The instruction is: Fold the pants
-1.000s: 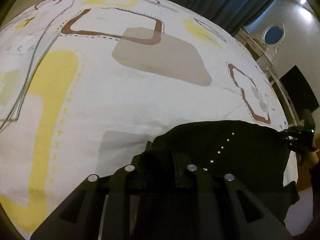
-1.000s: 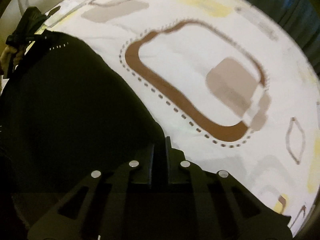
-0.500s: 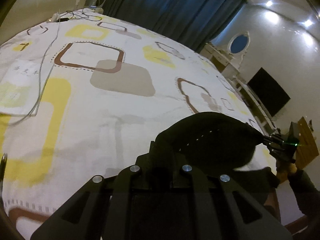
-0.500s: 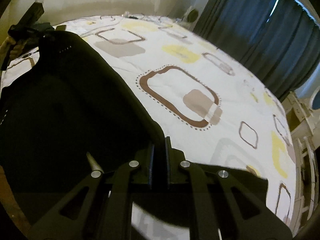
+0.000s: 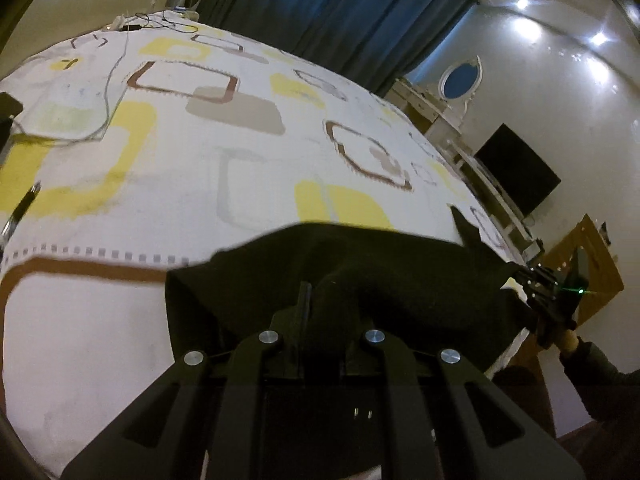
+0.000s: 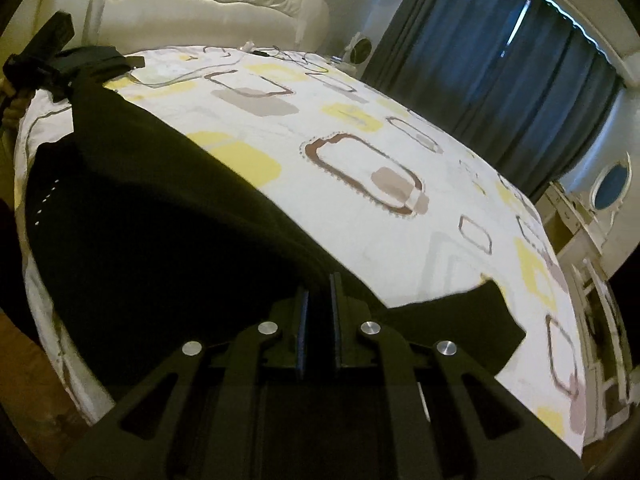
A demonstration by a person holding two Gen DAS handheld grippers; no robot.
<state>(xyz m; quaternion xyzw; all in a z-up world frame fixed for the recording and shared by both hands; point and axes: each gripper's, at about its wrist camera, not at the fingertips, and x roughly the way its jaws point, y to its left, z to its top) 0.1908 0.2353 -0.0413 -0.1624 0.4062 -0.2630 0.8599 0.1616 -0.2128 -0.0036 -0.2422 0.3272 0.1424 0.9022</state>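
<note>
The black pants hang stretched between both grippers, lifted above the near edge of the patterned bed. My left gripper is shut on one corner of the pants. My right gripper is shut on the other corner, with the black fabric spreading to the left of it. In the right wrist view the left gripper shows at far left, gripping the cloth. In the left wrist view the right gripper shows at far right.
The bed sheet is white with yellow, brown and grey squares. Cables and a charger lie at the far end. A dark curtain, a white headboard, a TV and a white dresser surround the bed.
Both grippers have risen and pulled back from the bed surface, lifting the pants. The cloth now hangs stretched between them, and the room has come into view.
</note>
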